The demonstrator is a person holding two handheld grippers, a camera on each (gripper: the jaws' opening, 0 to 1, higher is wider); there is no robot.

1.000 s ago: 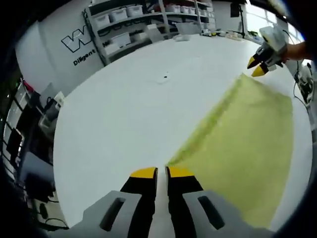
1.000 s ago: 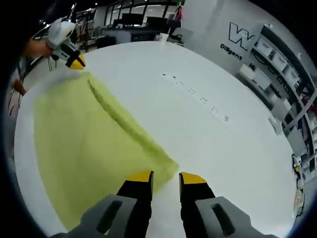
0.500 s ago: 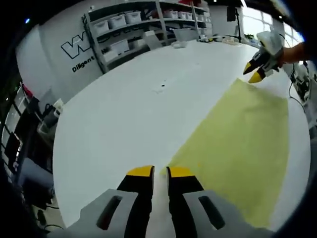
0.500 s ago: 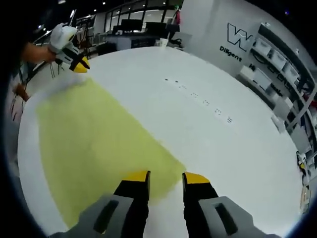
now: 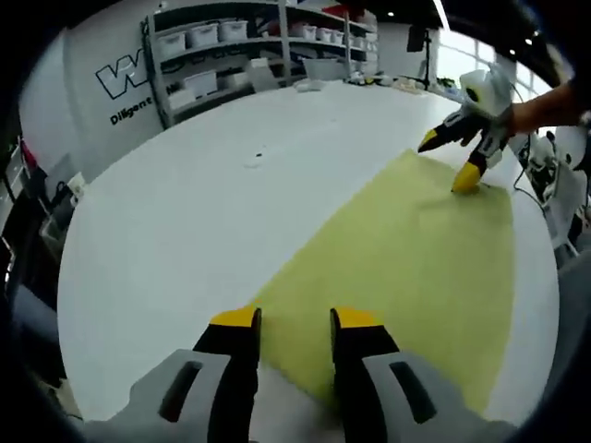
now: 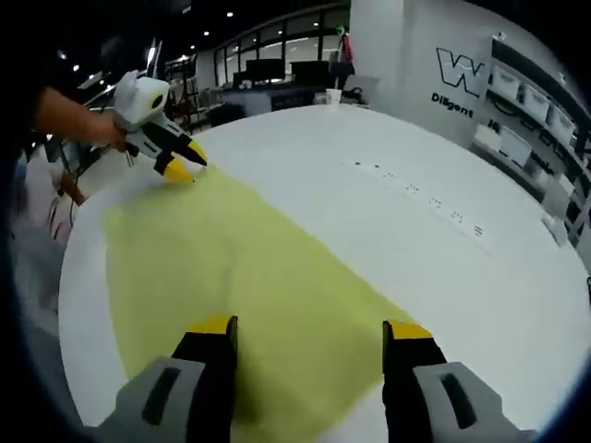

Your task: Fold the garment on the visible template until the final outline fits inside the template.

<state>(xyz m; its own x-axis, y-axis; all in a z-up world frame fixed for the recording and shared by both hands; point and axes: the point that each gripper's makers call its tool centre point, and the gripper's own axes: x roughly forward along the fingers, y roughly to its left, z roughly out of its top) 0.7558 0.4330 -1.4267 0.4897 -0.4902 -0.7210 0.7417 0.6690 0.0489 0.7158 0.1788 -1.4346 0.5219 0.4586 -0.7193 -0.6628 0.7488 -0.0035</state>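
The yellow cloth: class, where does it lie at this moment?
The yellow cloth lies flat on the white table, stretched between the two tools: the left tool at its near corner in the left gripper view, the right tool at its far corner.

Bright even light, sharp centre, fisheye-warped edges.

Yellow garment [image 6: 249, 286] lies flat on the white table [image 6: 443, 249]; the right gripper [image 6: 309, 330] hovers with jaws spread; the left gripper [image 6: 181, 169] touches the far corner.

A lab or workshop: storage shelving [image 5: 249, 55] with bins (wall logo [image 6: 466, 78] beside), desks with monitors [image 6: 268, 69].
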